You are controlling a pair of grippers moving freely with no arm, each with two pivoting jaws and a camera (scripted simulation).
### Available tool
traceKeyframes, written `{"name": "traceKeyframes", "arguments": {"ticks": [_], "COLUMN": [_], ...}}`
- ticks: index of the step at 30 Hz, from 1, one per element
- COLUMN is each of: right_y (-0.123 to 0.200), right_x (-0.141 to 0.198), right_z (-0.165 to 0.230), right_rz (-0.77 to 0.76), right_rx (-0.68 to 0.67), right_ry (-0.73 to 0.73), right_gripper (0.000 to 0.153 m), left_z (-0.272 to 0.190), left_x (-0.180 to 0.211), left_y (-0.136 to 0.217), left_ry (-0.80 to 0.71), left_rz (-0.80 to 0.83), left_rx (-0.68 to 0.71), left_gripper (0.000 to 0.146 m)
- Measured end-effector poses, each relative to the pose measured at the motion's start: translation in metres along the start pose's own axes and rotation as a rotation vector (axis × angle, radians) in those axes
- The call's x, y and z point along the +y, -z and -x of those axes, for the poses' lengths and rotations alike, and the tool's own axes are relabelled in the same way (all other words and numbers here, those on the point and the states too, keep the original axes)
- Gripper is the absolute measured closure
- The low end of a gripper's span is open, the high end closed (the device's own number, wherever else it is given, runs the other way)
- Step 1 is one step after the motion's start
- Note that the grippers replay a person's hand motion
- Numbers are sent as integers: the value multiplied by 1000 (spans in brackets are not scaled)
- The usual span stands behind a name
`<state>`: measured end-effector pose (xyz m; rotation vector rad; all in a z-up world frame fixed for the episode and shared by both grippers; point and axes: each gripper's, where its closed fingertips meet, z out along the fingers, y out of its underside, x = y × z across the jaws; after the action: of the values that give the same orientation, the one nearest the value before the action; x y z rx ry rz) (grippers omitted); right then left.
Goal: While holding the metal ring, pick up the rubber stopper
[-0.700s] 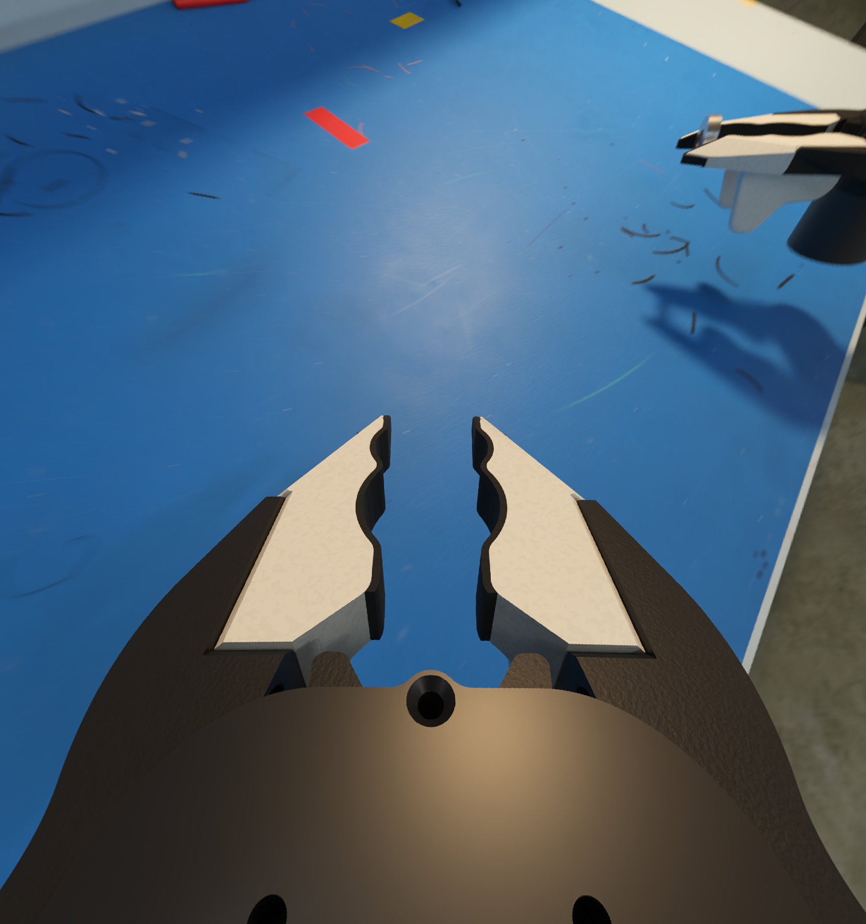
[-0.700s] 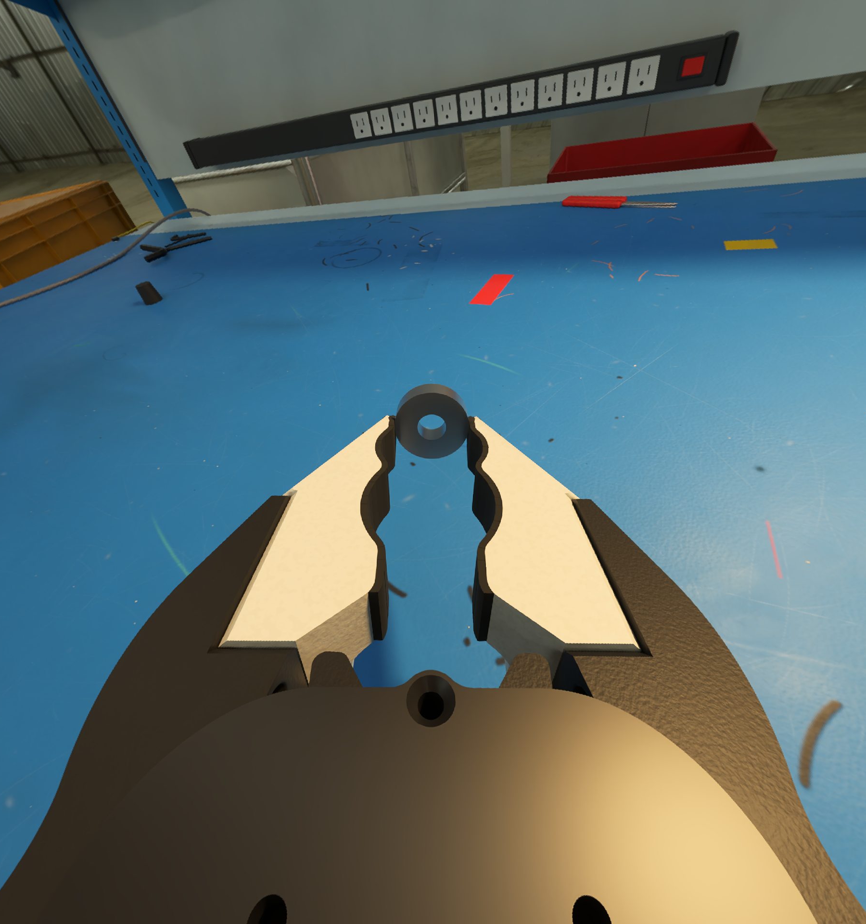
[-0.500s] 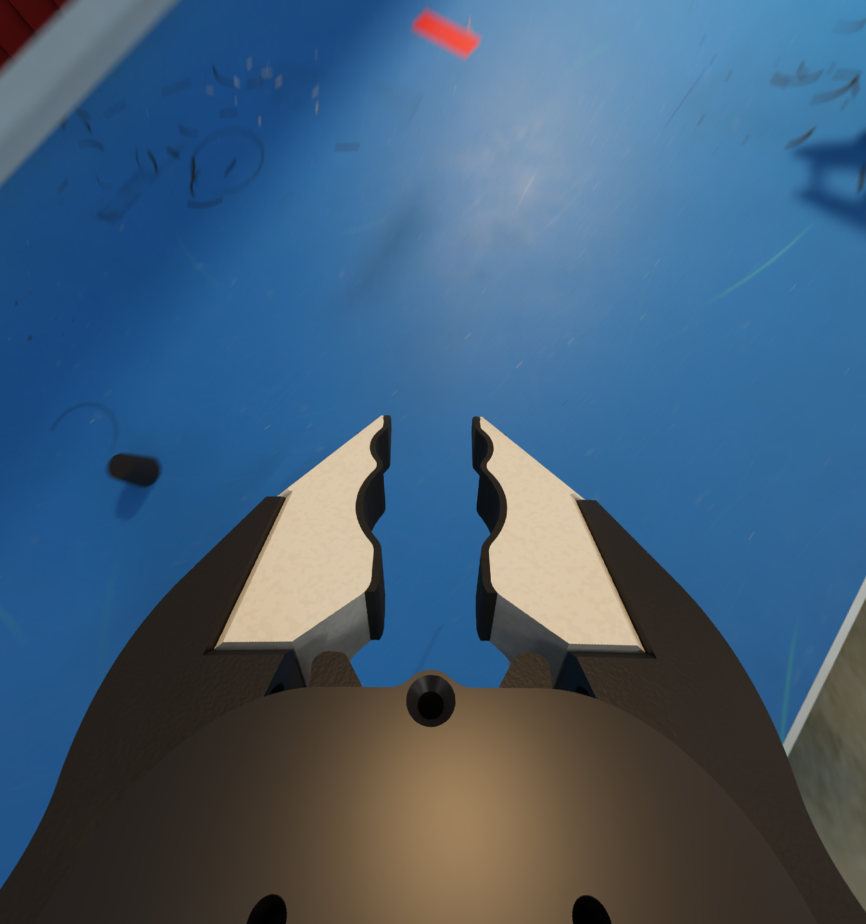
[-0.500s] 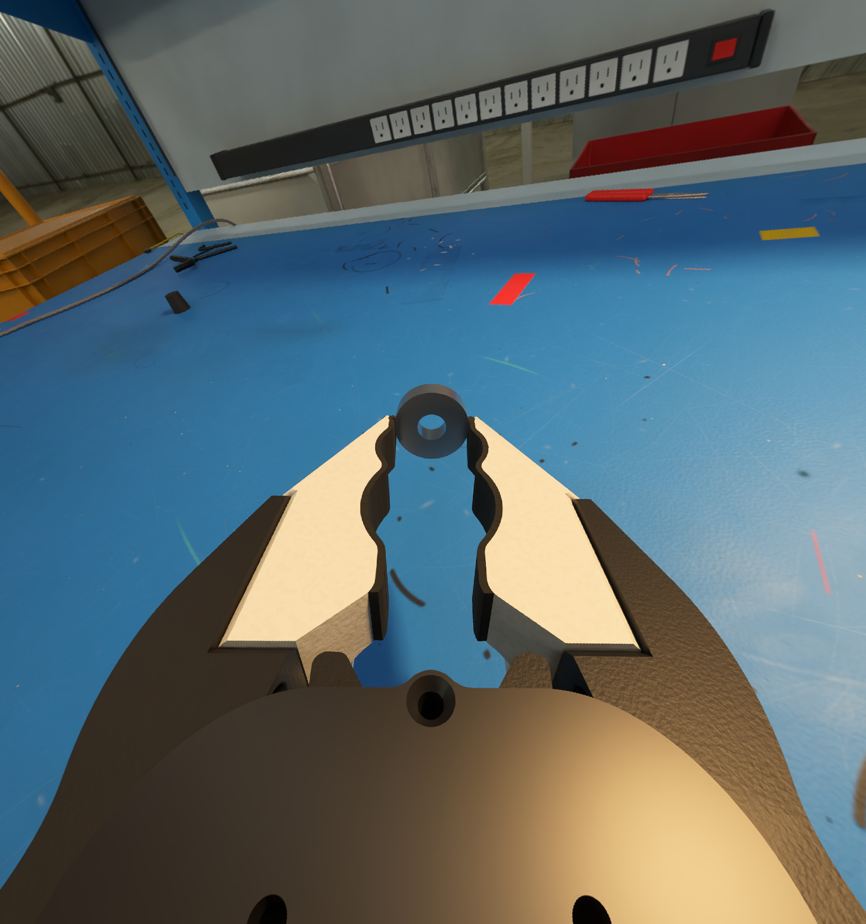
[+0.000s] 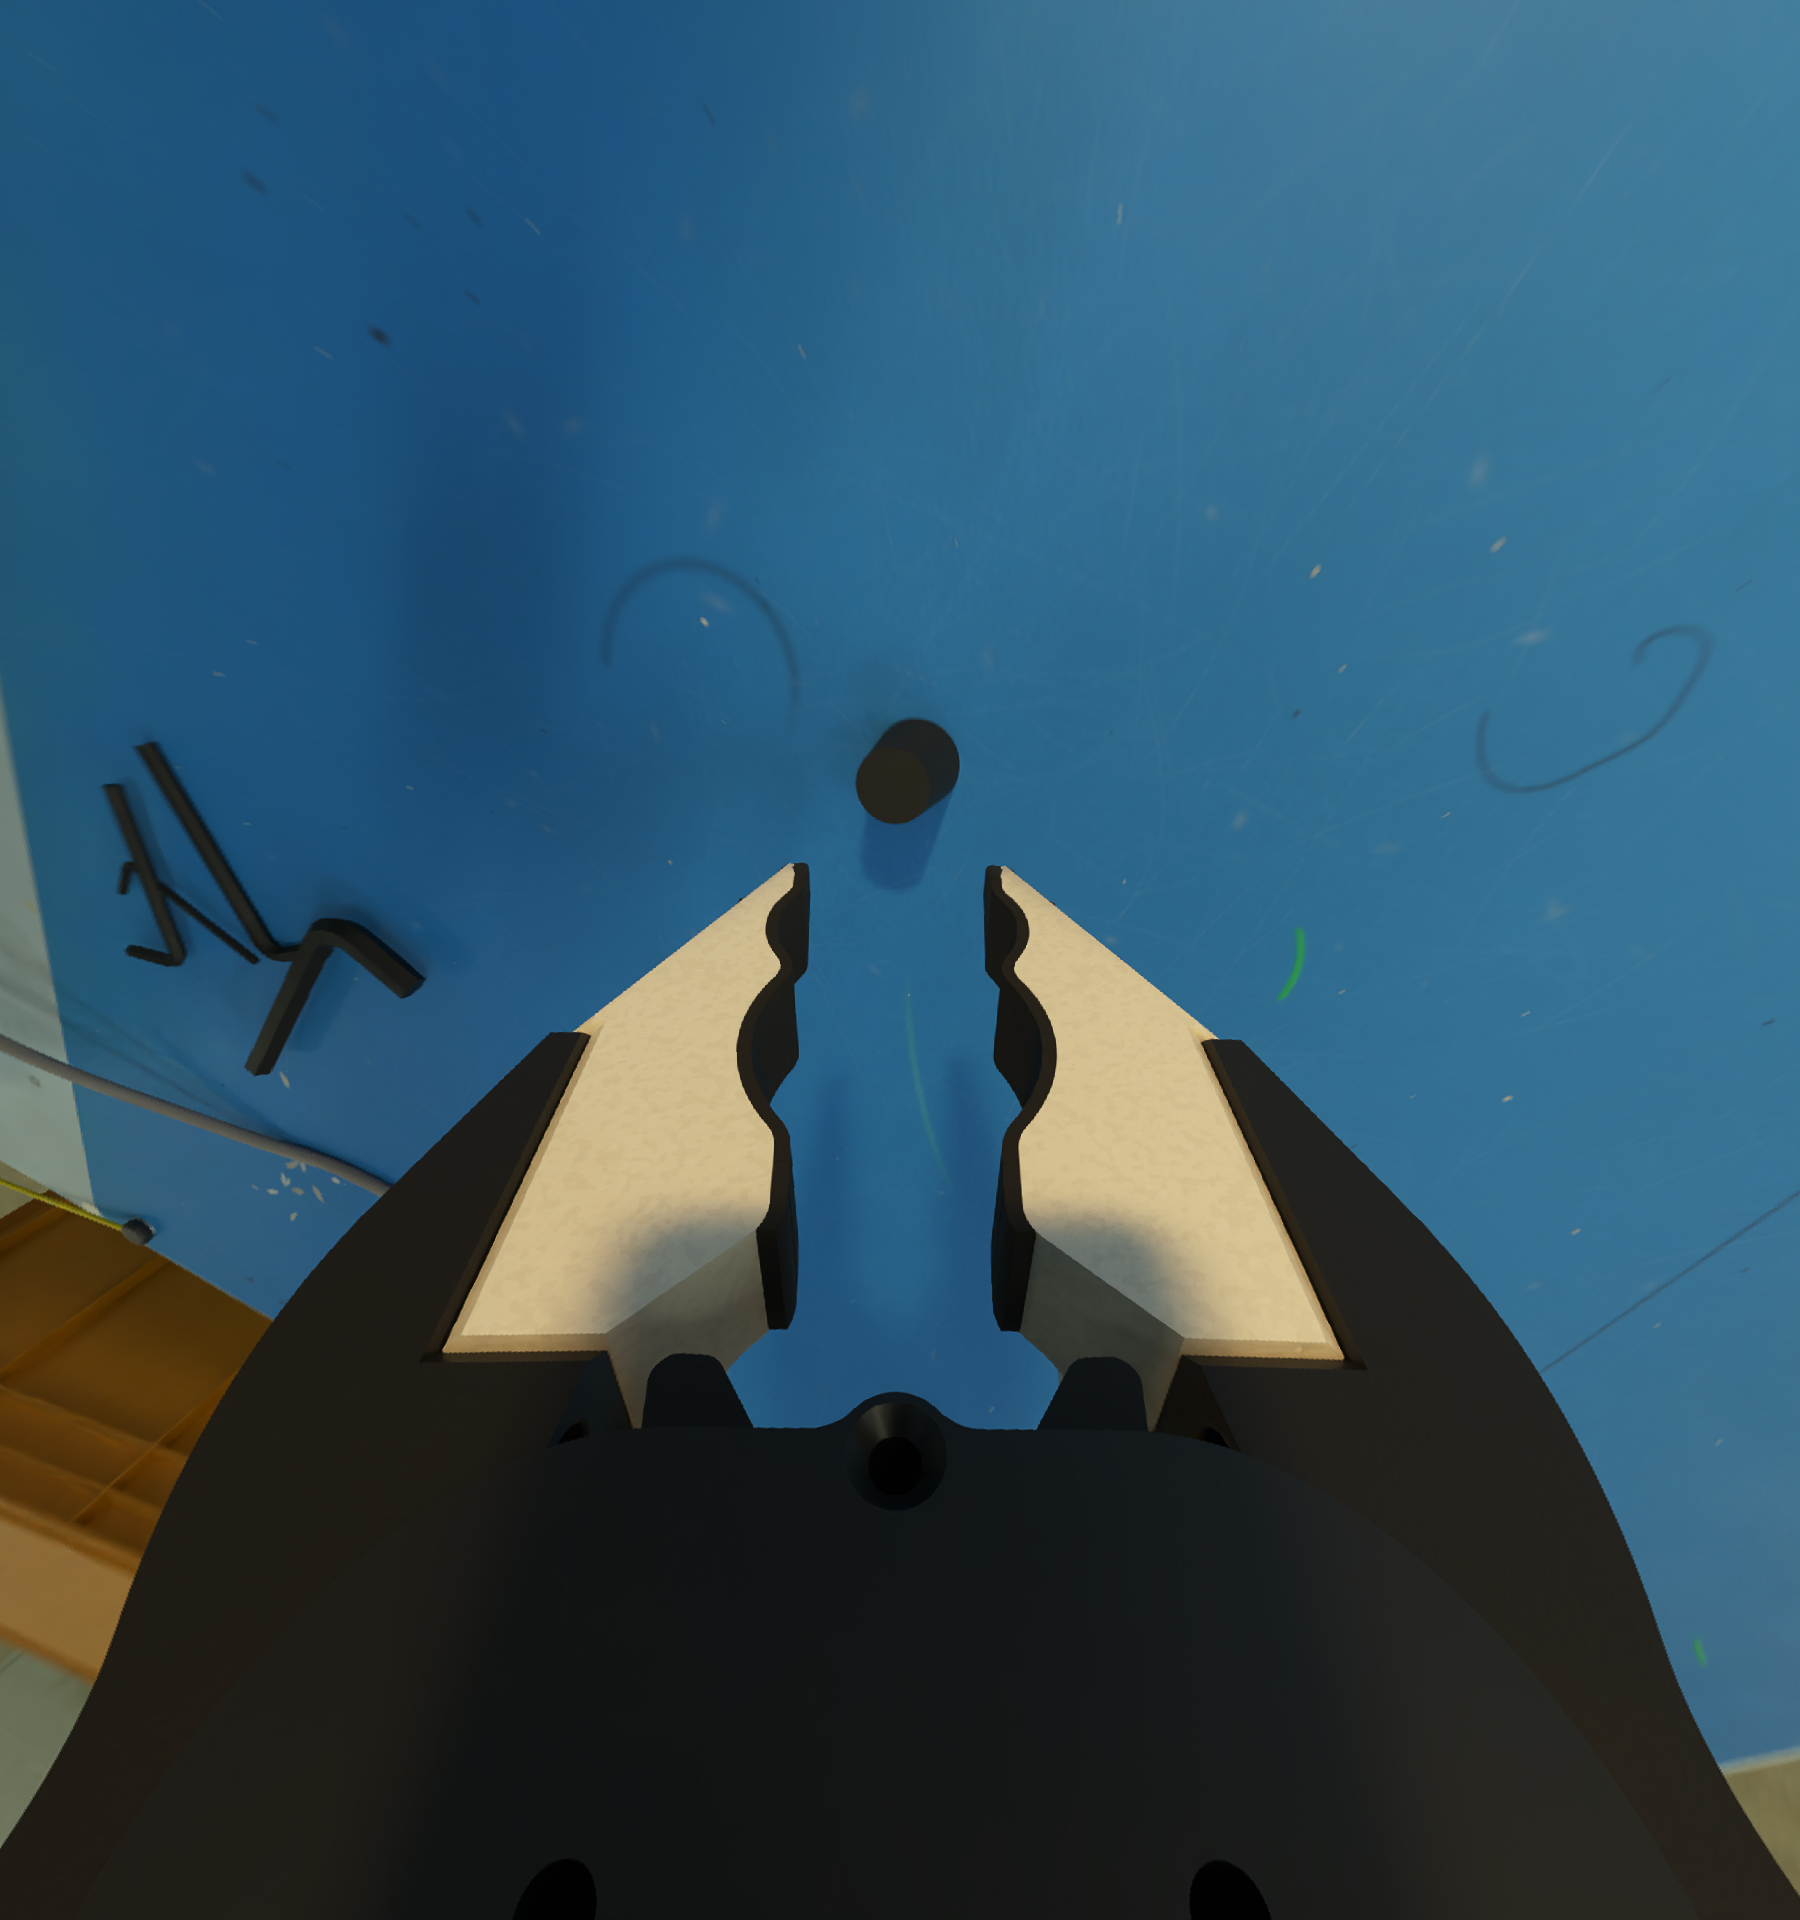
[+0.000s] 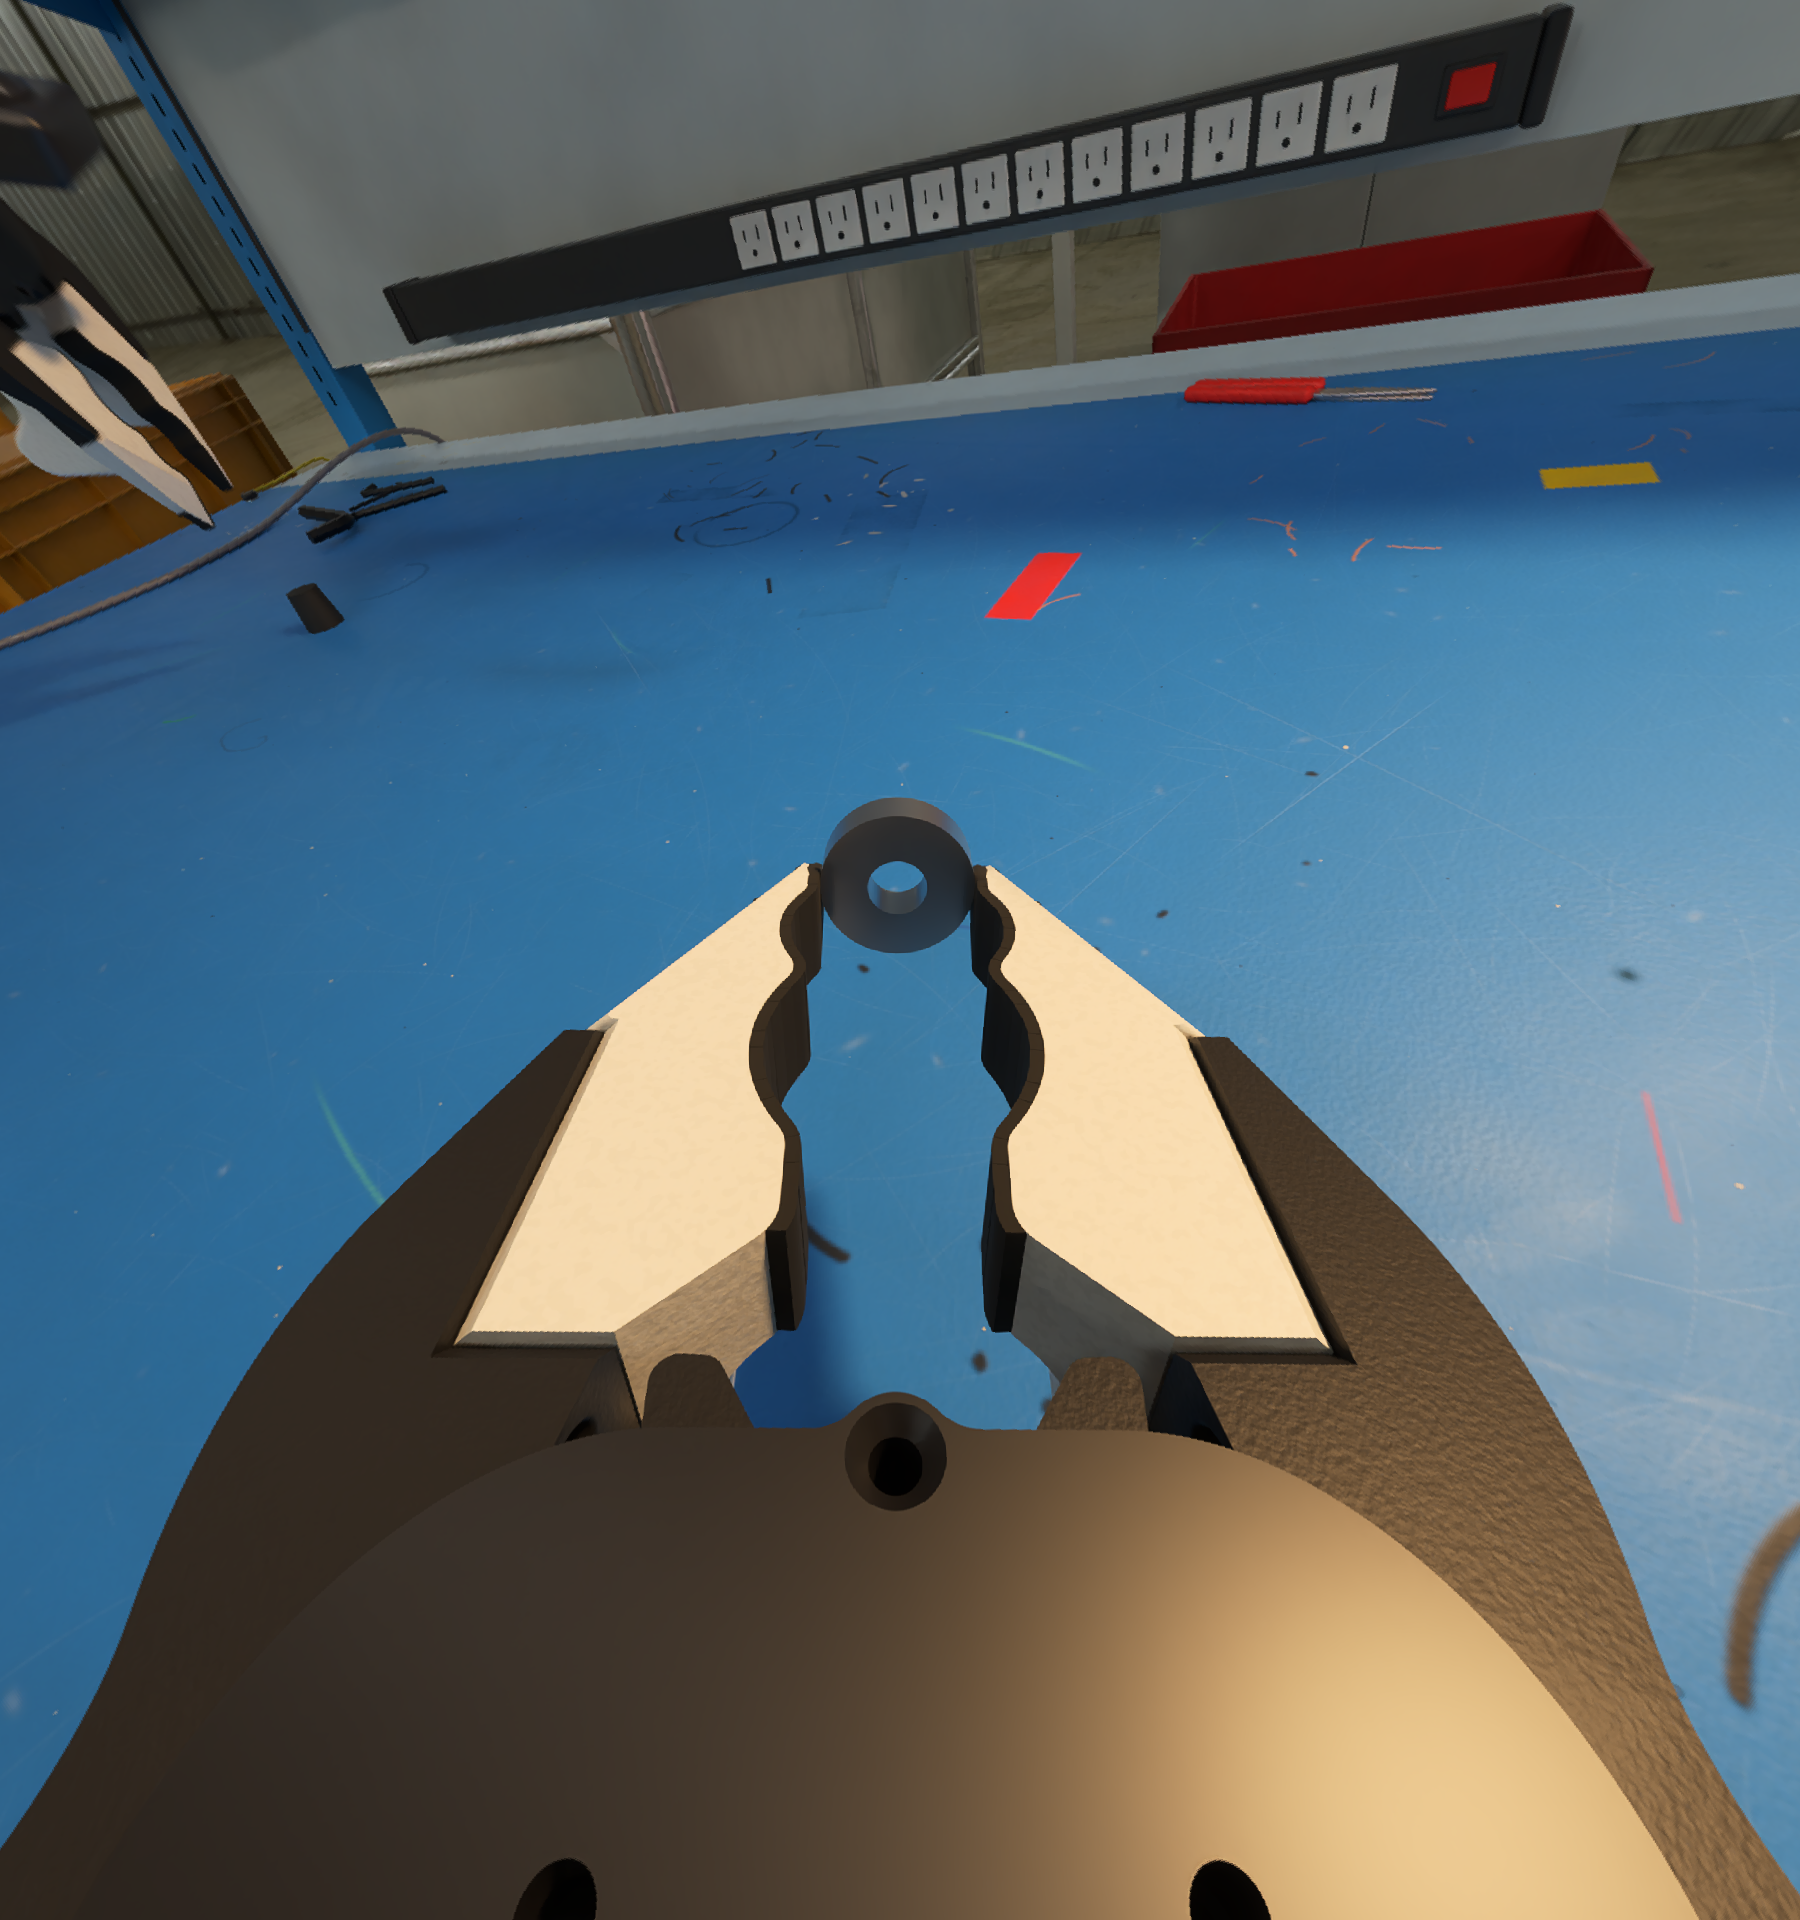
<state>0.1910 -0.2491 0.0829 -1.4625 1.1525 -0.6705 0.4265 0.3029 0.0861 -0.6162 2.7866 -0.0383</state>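
Observation:
The black rubber stopper (image 5: pixel 906 771) stands on the blue table (image 5: pixel 1291 364), just beyond my left fingertips in the left wrist view. My left gripper (image 5: pixel 896 883) is open and empty, above the stopper and pointing down at it. In the right wrist view the stopper (image 6: pixel 314 607) shows small at the far left, with the left gripper (image 6: pixel 189 499) hovering above and left of it. My right gripper (image 6: pixel 896 883) is shut on the grey metal ring (image 6: pixel 896 875), pinched between its fingertips with the hole facing me, above the table.
Black hex keys (image 5: pixel 241 914) lie left of the stopper, with a grey cable (image 5: pixel 148 1101) near the table's left edge. An orange crate (image 5: pixel 54 1403) sits beyond that edge. A red tape strip (image 6: pixel 1033 586), yellow tape (image 6: pixel 1598 476), a red-handled tool (image 6: pixel 1260 391) and a red bin (image 6: pixel 1405 281) lie farther back.
My left gripper has swung left across the table and tilted down; the stopper is now centred just ahead of its tips. The right gripper shifted slightly, still holding the ring.

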Motion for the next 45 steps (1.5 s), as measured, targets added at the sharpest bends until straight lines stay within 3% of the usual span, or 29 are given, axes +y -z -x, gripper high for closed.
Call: {"name": "traceKeyframes", "arguments": {"ticks": [8, 17, 20, 26, 31, 37, 41, 45], "right_y": [2, -2, -2, -1, 0, 1, 0, -7], "right_x": [2, 5, 5, 4, 3, 1, -4, -17], "right_z": [3, 12, 13, 15, 23, 40, 55, 83], "right_rz": [3, 26, 29, 23, 13, -2, -29, -53], "right_rx": [-24, -64, -66, -65, -82, -115, -159, -270], "right_ry": [38, 47, 57, 69, 90, 104, 101, 98], "right_gripper": [125, 125, 125, 125, 125, 125, 125, 125], "left_z": [-3, 4, 3, 17, 29, 30, 8, -32], "left_x": [15, 17, 17, 11, -6, -27, -30, -43], "left_y": [-45, -65, -68, -55, -6, 107, 177, 235], "left_ry": [-119, -131, -126, -148, -105, 57, 141, 149], "left_rz": [237, 297, 294, 221, 12, -423, -710, -982], "left_rx": [48, 35, 61, -60, -209, -414, -505, -500], "left_gripper": [111, 112, 125, 127, 127, 127, 127, 127]}}
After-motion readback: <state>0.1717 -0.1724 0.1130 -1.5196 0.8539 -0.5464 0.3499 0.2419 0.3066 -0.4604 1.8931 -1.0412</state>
